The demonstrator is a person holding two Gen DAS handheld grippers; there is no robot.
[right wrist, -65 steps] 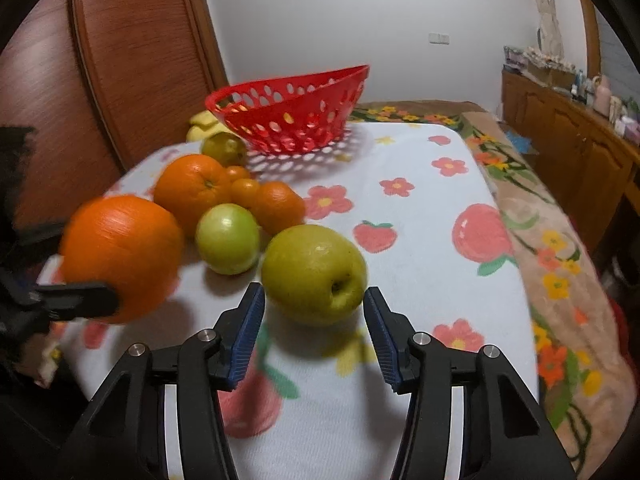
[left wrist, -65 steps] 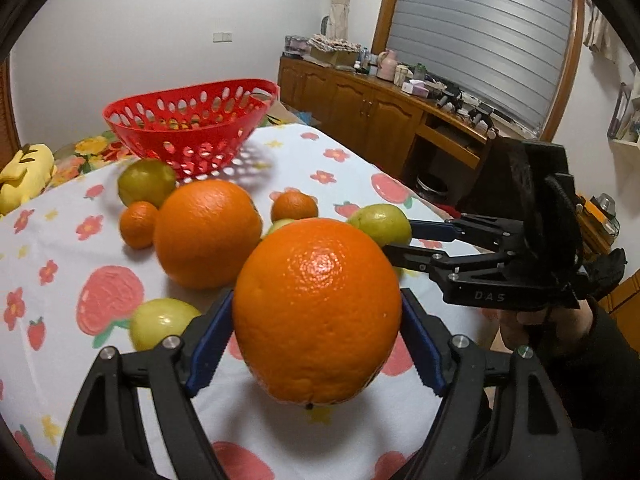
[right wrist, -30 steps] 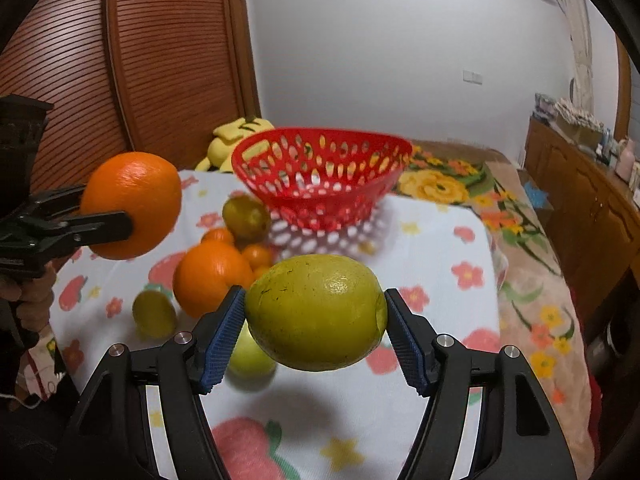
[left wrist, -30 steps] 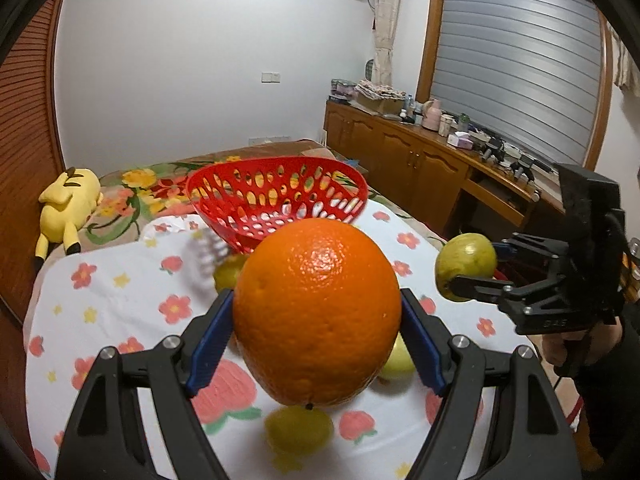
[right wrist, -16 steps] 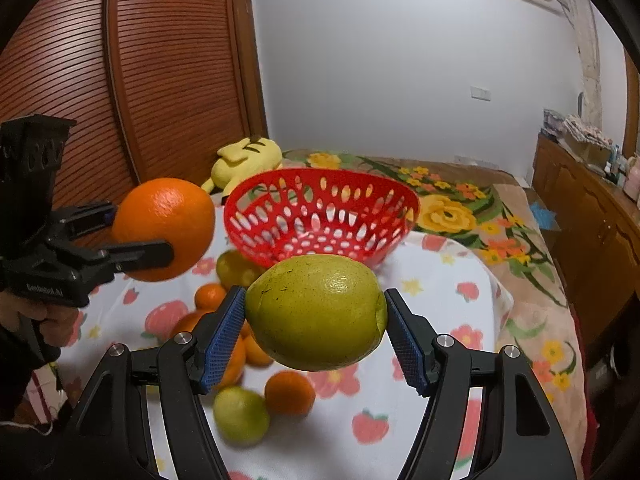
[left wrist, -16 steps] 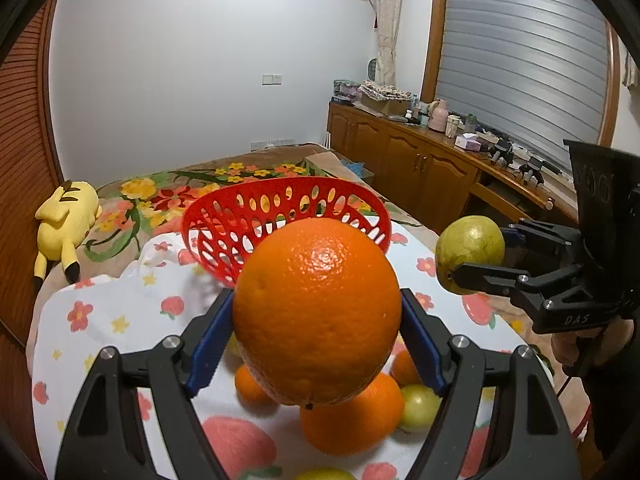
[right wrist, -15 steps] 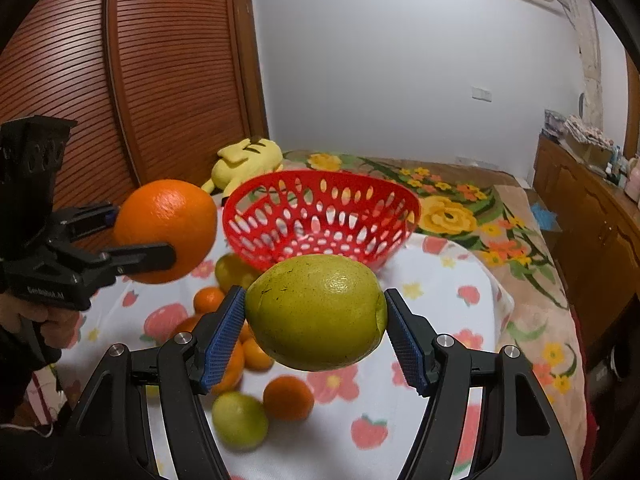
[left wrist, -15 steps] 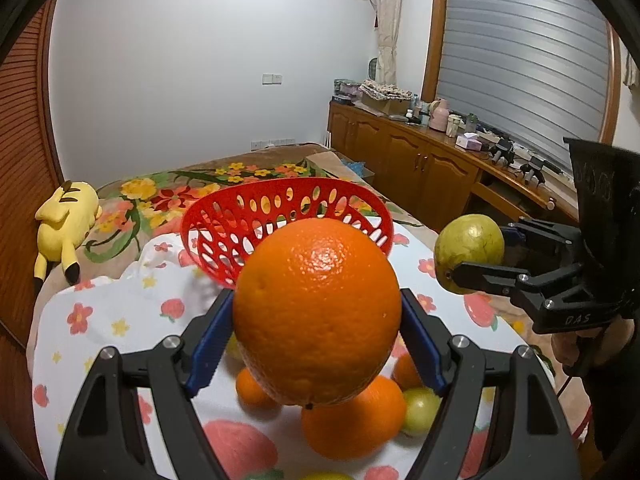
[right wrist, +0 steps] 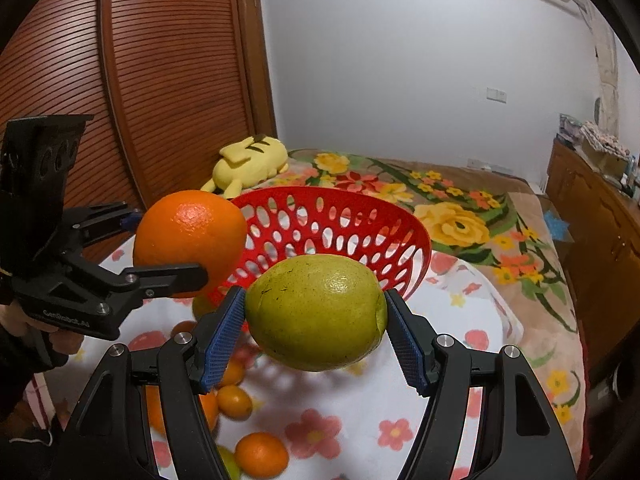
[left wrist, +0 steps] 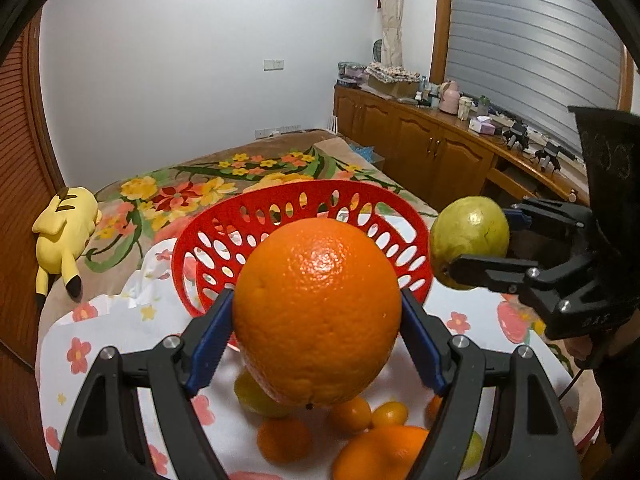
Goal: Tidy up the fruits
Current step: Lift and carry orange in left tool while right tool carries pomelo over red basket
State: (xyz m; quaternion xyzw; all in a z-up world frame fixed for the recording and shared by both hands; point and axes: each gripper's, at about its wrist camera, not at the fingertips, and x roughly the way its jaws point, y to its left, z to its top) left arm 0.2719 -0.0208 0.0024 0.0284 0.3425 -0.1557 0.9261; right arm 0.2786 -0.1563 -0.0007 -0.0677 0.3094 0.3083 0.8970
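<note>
My left gripper [left wrist: 316, 332] is shut on a large orange [left wrist: 318, 312] and holds it in the air just in front of the red perforated basket [left wrist: 256, 236]. My right gripper [right wrist: 316, 320] is shut on a green-yellow pear [right wrist: 316, 312], also raised near the basket's [right wrist: 340, 220] front rim. Each gripper shows in the other's view: the right one with the pear [left wrist: 470, 248] at the right, the left one with the orange [right wrist: 190, 236] at the left. The basket looks empty inside.
Several small oranges [left wrist: 284, 440] and green fruits lie on the flowered tablecloth [right wrist: 460, 312] below the grippers. A yellow plush toy [left wrist: 64, 236] lies on the bed behind. Wooden cabinets [left wrist: 420, 152] line the right wall; a slatted wooden door [right wrist: 160, 80] stands at the left.
Both grippers have risen and moved closer to the basket with their fruit. The basket now looms larger, and the fruits on the cloth have slid lower in view.
</note>
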